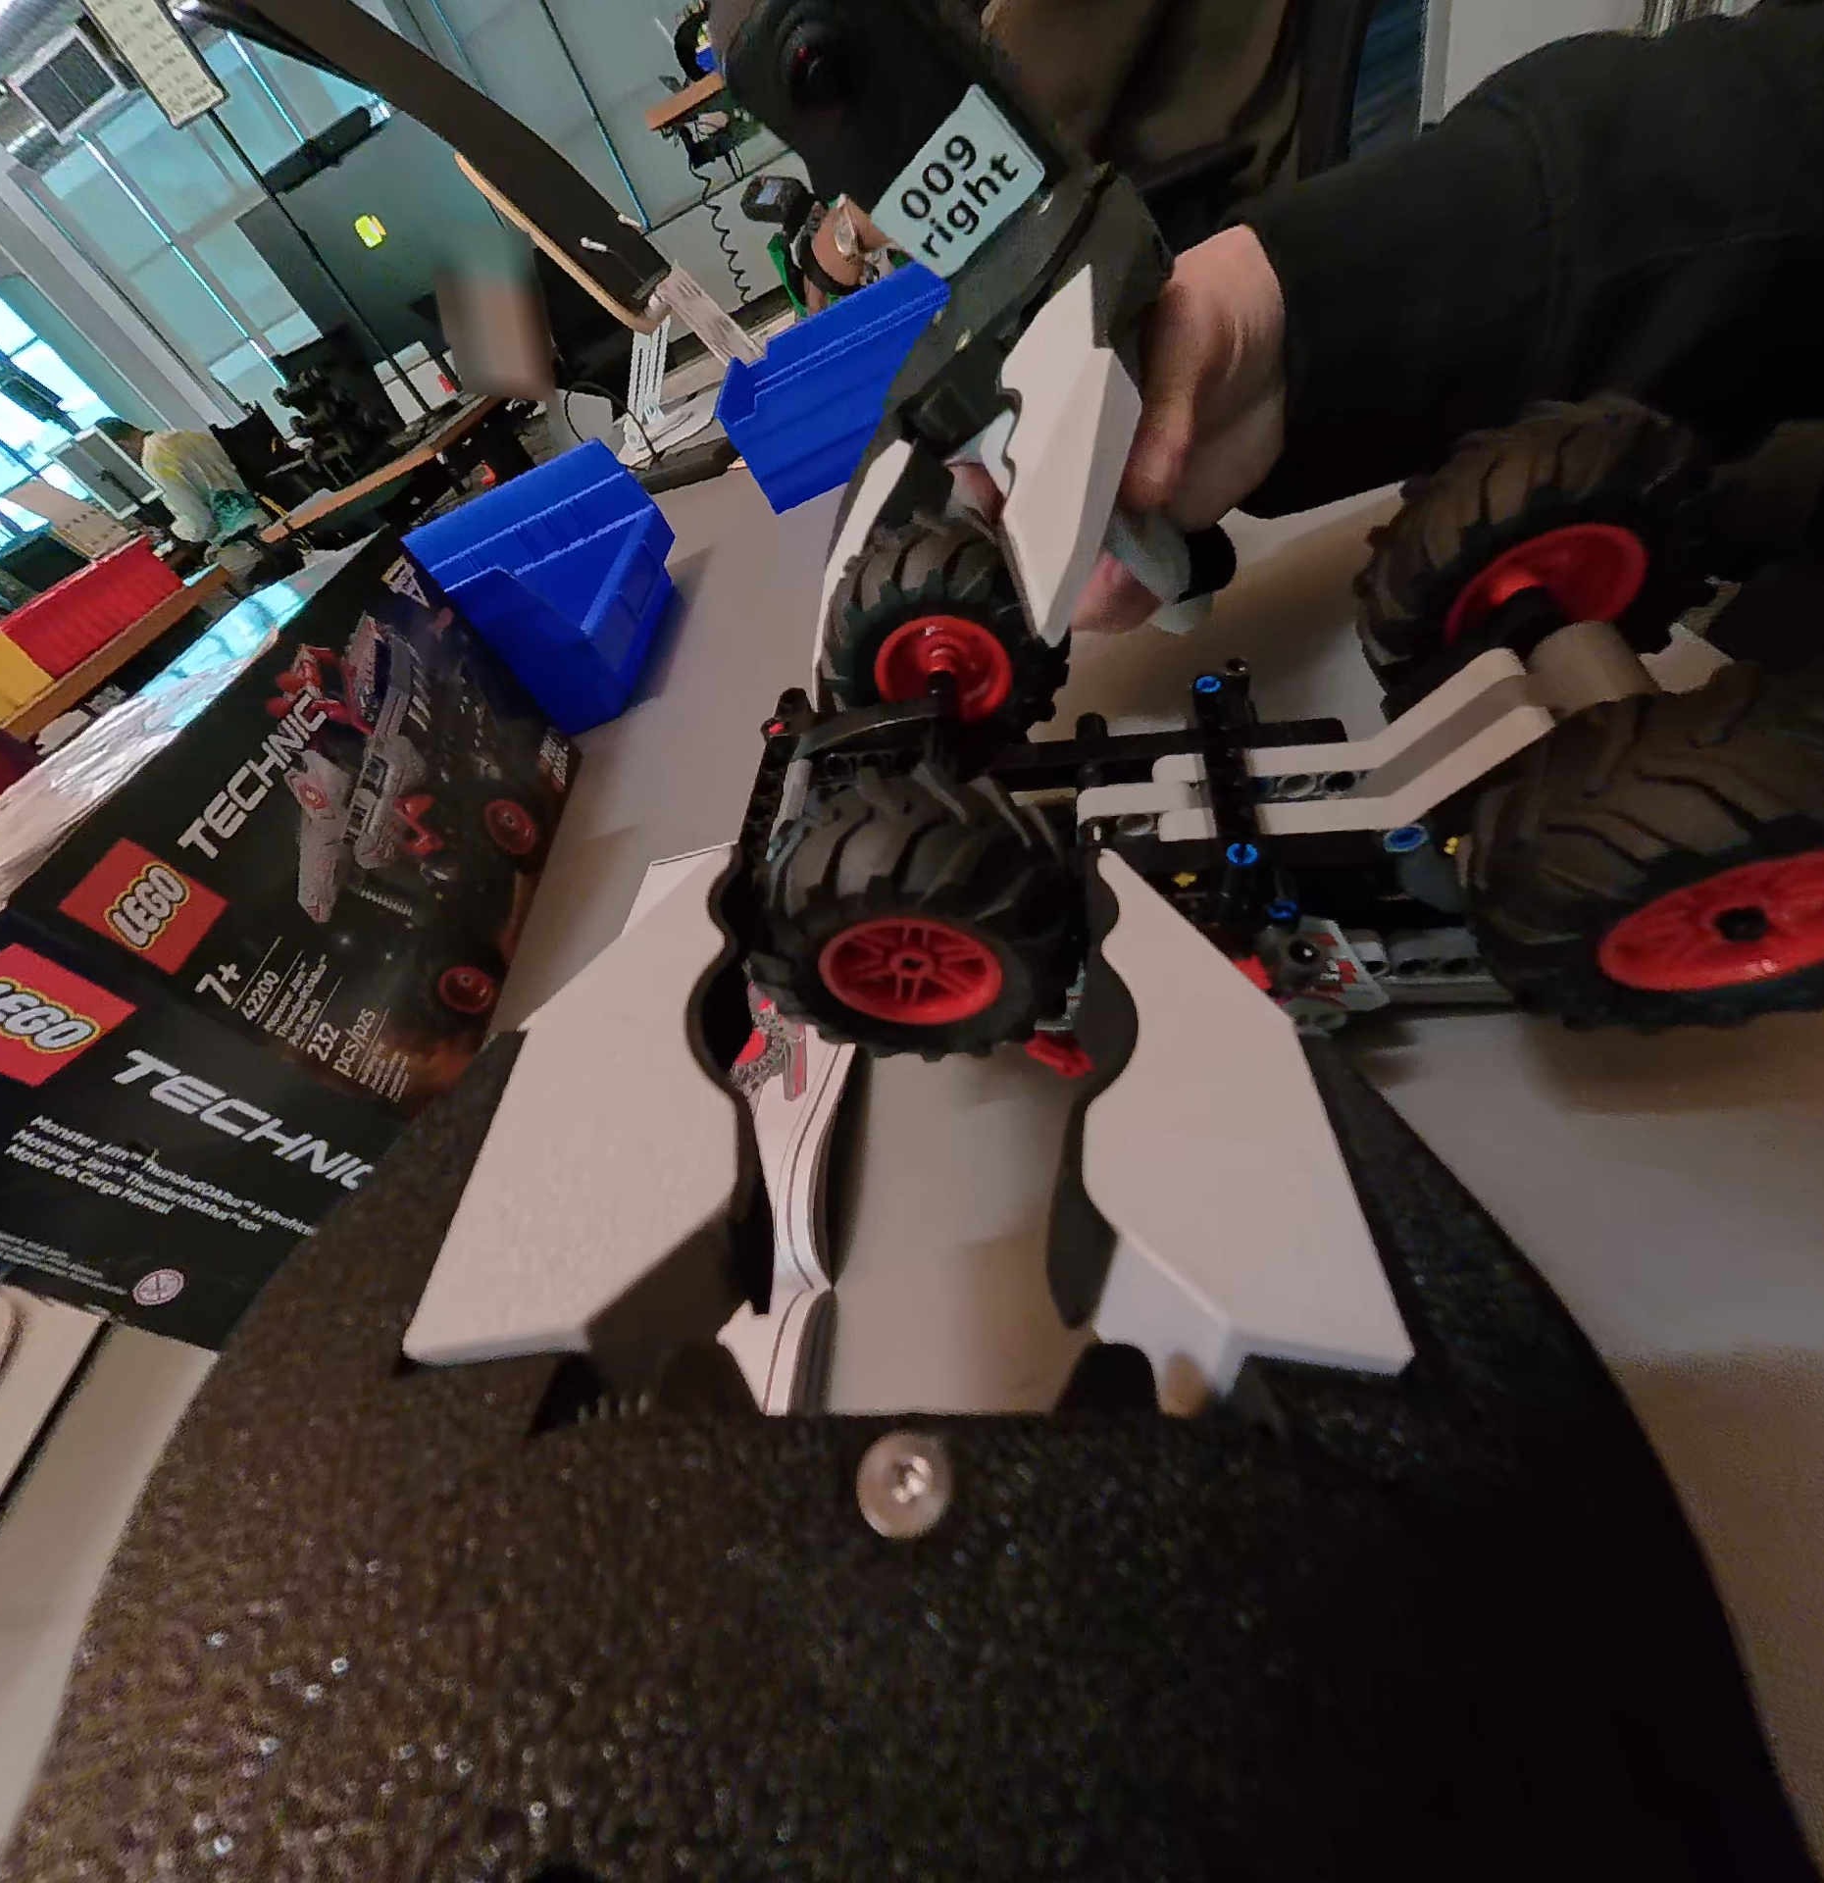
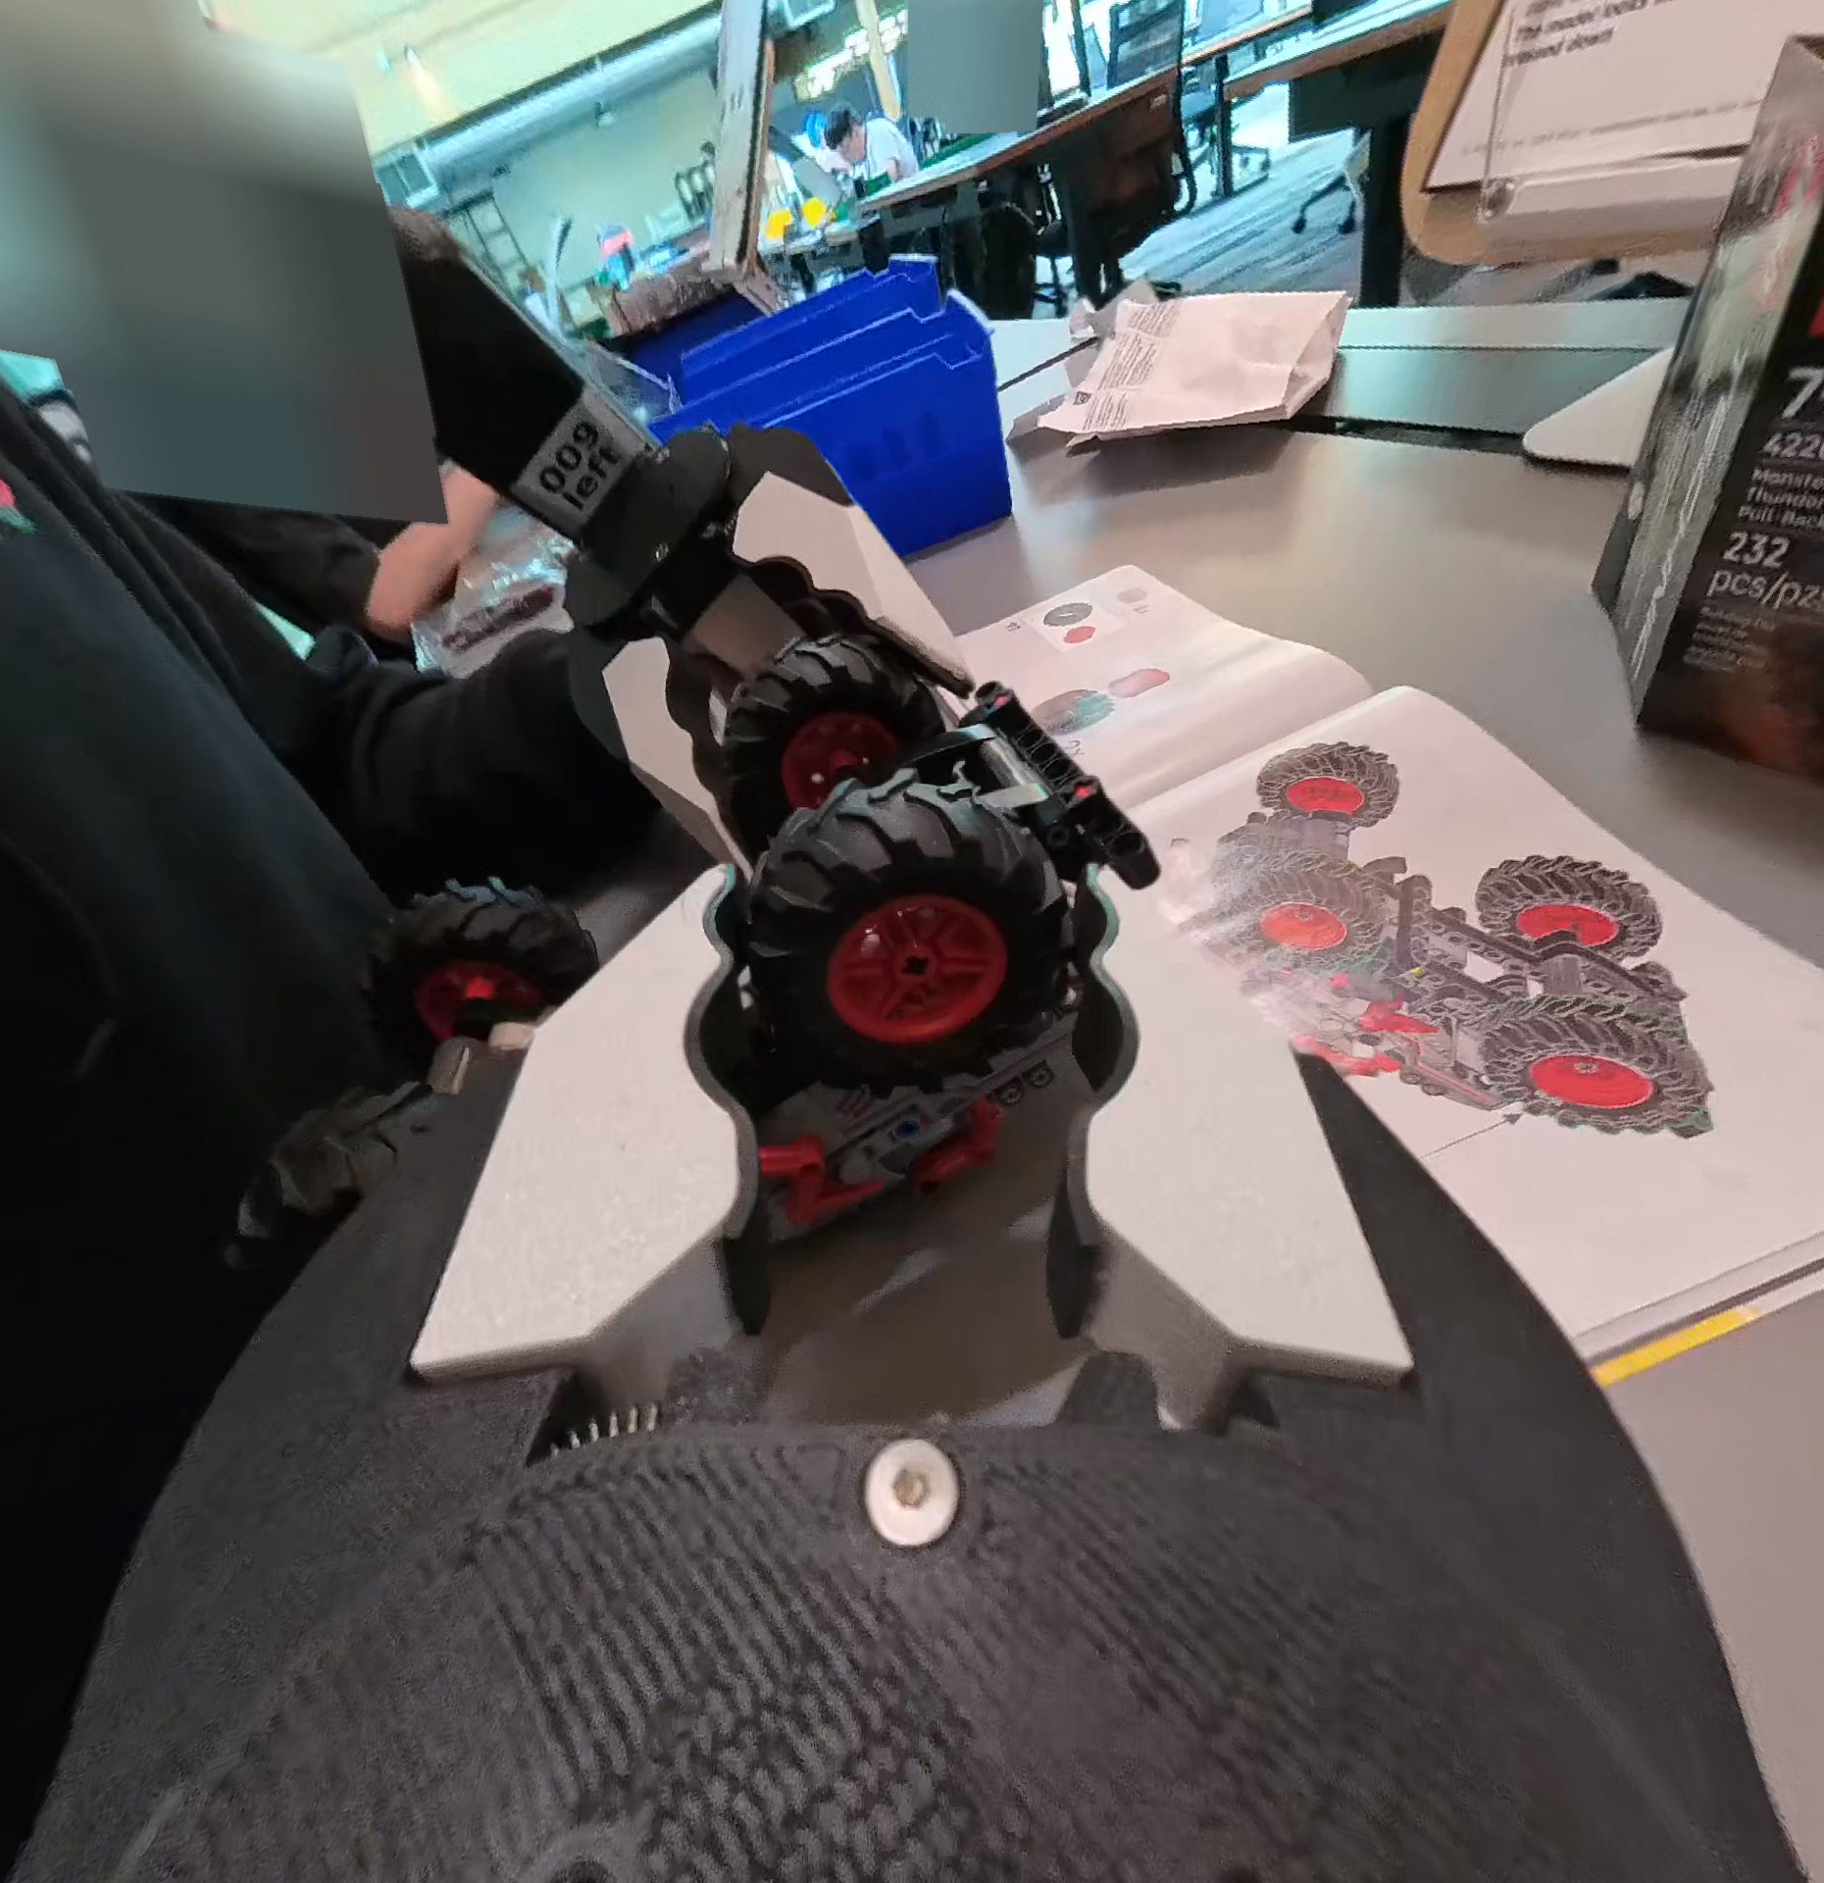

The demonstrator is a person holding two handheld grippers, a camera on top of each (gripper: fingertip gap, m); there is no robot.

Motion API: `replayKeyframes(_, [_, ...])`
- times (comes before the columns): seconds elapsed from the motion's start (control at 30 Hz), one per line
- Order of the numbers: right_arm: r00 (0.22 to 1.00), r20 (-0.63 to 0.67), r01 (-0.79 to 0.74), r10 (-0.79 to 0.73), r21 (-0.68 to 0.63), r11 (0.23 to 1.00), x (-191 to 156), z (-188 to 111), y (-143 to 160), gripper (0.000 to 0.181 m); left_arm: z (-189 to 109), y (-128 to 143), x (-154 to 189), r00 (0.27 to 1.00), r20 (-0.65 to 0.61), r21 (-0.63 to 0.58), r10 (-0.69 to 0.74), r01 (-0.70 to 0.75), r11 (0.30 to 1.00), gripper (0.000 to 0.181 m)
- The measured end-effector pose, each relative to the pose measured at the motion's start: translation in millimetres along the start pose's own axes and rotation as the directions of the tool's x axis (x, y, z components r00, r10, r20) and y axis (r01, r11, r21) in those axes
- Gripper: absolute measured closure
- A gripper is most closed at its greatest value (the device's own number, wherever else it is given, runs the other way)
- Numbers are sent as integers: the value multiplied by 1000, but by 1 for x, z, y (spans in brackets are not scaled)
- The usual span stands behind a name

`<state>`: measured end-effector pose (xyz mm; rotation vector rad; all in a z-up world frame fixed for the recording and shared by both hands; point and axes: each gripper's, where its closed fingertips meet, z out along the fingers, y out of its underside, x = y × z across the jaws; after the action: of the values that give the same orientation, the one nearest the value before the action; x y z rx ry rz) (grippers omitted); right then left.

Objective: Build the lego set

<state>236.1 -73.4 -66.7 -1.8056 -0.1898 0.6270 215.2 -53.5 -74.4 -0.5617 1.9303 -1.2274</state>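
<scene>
Knobbly matt rubber tyres (image 1: 908, 917), glossy box (image 1: 256, 917)

Grey desk (image 2: 1397, 530). Two blue plastic bins (image 1: 556, 601) (image 1: 826, 397) on desk in left wrist view, well apart; blue bin (image 2: 837, 408) at desk's far side in right wrist view. Crumpled white paper bag (image 2: 1193, 377) lying flat near that bin. Desk lamp arm (image 1: 541, 214) overhead. Background: office desks, chairs, seated person (image 2: 867, 143), windows. Red-yellow crate (image 1: 62, 622) far left.
</scene>
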Motion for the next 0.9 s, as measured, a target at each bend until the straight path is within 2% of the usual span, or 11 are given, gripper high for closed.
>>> replayKeyframes(0.2, [999, 22, 23, -23, -6, 1000, -1, -5, 2, 119, 2, -3, 1, 1000, 7, -12, 27, -27, 1000, 121])
replayKeyframes(0.33, [998, 31, -53, 54, -27, 998, 2, -4, 3, 119, 1, -1, 0, 1000, 14, -14, 21, -21, 1000, 121])
replayKeyframes(0.53, [998, -33, 56, -58, -42, 998, 4, -5, 2, 120, 0, 2, -2, 1000, 17, -31, -19, 20, 999, 122])
replayKeyframes(0.9, [999, -26, 23, -23, -19, 1000, 5, -8, 2, 120, 1, 3, -1, 999, 13, -23, -45, 45, 999, 122])
